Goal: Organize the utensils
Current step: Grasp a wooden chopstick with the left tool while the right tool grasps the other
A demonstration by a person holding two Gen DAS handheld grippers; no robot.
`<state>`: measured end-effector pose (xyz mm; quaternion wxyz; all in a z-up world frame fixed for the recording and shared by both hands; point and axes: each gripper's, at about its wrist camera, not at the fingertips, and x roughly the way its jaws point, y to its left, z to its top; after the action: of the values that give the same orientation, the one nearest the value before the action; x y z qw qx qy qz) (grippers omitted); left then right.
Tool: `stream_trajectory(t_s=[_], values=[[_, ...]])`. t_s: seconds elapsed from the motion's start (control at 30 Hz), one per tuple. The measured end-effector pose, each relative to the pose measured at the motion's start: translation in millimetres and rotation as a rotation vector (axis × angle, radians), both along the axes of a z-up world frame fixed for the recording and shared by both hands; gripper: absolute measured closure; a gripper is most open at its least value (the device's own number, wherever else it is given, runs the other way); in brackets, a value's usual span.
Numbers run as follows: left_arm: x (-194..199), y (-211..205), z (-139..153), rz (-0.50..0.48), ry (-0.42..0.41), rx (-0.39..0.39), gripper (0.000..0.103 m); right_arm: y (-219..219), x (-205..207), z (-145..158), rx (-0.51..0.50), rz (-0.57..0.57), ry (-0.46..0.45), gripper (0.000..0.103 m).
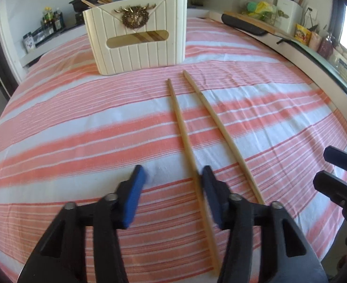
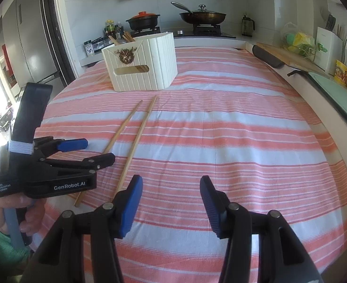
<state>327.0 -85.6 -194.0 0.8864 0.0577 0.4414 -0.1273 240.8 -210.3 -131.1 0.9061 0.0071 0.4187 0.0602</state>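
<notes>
Remaining: two chopsticks (image 1: 185, 127) on the surface (image 1: 79, 122), others already in the holder (image 1: 138, 44); left tongs (image 1: 171, 193) straddle one unpinched, right tongs (image 2: 171, 202) spread, empty.

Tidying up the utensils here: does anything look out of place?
Yes. Two chopsticks lie loose on the striped cloth before the white box, which already holds other wooden utensils. Nothing looks spilled or damaged.

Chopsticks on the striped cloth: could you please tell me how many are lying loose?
2: the left chopstick and the right chopstick, side by side before the white box; it holds more.
</notes>
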Motion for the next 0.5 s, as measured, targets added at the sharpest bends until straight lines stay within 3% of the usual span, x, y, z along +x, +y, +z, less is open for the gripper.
stream_trajectory(t_s=[0.03,0.07,0.13,0.43,0.5], values=[[-0.3,2.8,0.5,0.007,-0.002,-0.008,0.091,2.2,1.1,-1.4,0.0,0.006,0.005,0.052],[0.2,6.9,0.7,0.017,0.001,-0.023,0.097,5.0,2.7,-3.1,0.001,0.013,0.011,0.052],[0.2,18.1,1.8,0.053,0.009,-0.064,0.098,12.7,8.1,-6.6,0.009,0.035,0.022,0.052],[-28.4,76.4,2.1,0.225,0.034,-0.092,0.098,61.7,45.2,-27.9,-0.031,0.129,0.066,0.052],[-36.1,80.7,1.9,0.231,0.029,-0.085,0.098,70.4,46.9,-32.6,-0.089,0.131,0.052,0.072]])
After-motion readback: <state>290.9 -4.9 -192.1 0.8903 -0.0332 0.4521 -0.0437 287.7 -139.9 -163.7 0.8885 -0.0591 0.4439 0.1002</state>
